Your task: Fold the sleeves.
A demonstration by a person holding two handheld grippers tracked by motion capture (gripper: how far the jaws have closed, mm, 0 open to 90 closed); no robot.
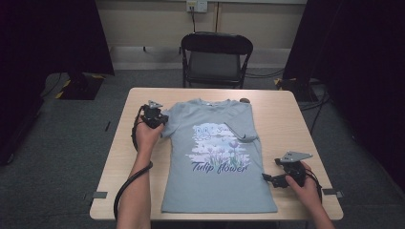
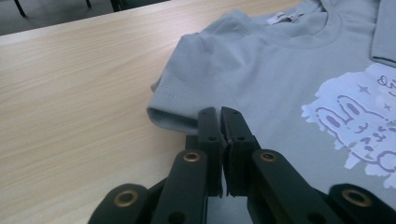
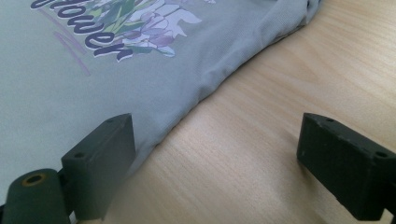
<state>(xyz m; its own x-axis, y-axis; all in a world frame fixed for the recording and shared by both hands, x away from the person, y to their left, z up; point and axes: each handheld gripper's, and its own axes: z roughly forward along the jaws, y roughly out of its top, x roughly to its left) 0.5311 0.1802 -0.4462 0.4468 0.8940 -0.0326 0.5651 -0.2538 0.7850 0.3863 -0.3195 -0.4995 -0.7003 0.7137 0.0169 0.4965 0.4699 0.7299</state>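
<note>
Grey T-shirt (image 1: 217, 157) flat mid-frame on desk (image 1: 282, 124), tulip print, one sleeve folded inward. Left tool (image 2: 220, 114) clamped on sleeve hem; right tool (image 3: 215, 154) gaping wide.

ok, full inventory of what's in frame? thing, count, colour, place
T-shirt: 1, grey-blue with a tulip print, flat at table centre, its right-side sleeve folded in over the chest
Table: 1, light wood, middle of the floor
Chair: 1, black folding, behind the table's far edge
Wall socket: 1, white, on the wall above the chair
Floor cables: a few, black, on the grey carpet right of the chair
Left gripper: 1, black, shut on the T-shirt's left sleeve hem
Right gripper: 1, black, open, low over the table by the T-shirt's right edge
Forearms: 2, coming in from the near edge
</note>
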